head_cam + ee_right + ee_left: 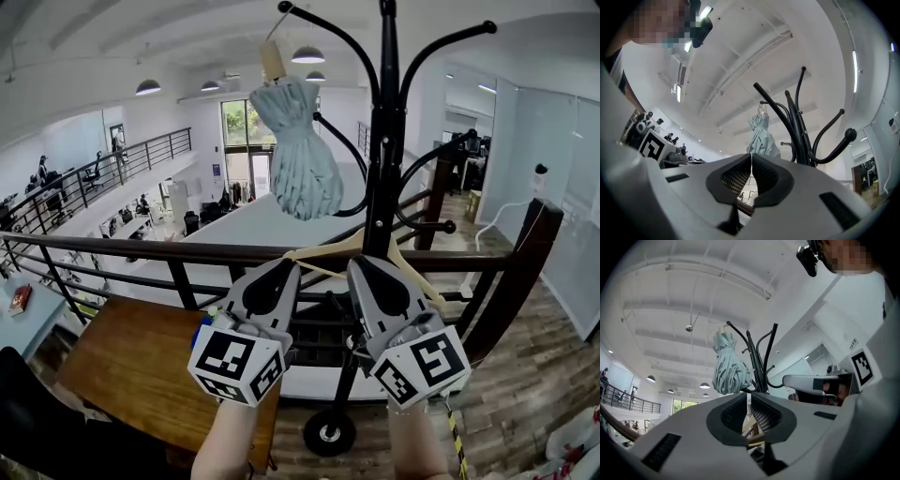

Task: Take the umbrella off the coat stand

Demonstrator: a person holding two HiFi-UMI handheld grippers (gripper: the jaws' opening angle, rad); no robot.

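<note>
Both sets of fingers are pressed together and carry nothing. In the left gripper view the left gripper [749,401] shows only a hairline slit between its ribbed dark pads. In the right gripper view the right gripper [751,161] has its tips meeting.

In the head view the left gripper [287,269] and right gripper [360,267] sit side by side, both tilted upward. Their black-and-white marker cubes are nearest the camera, and a forearm runs out of the bottom edge behind each.

At about twelve o'clock above the left fingertips, well apart from them, hangs the pale blue-green folded fabric umbrella [300,159]. It is on a hook at the nine o'clock side of the black metal coat stand with curved arms [384,141]. Its long axis runs twelve to six. The narrow end, with a tan wooden piece, is up at the hook, and the pleated bundle flares toward six o'clock. Both gripper views show the umbrella [730,366] [763,133] straight above the closed tips.

A light wooden clothes hanger [342,247] sits low on the stand, partly covered by the grippers. How the umbrella is caught on its hook is hard to make out. The stand's top is cut off by the frame. Its pole disappears behind the right gripper, and only the round foot [328,431] shows below. Beyond runs a dark railing [141,248].
</note>
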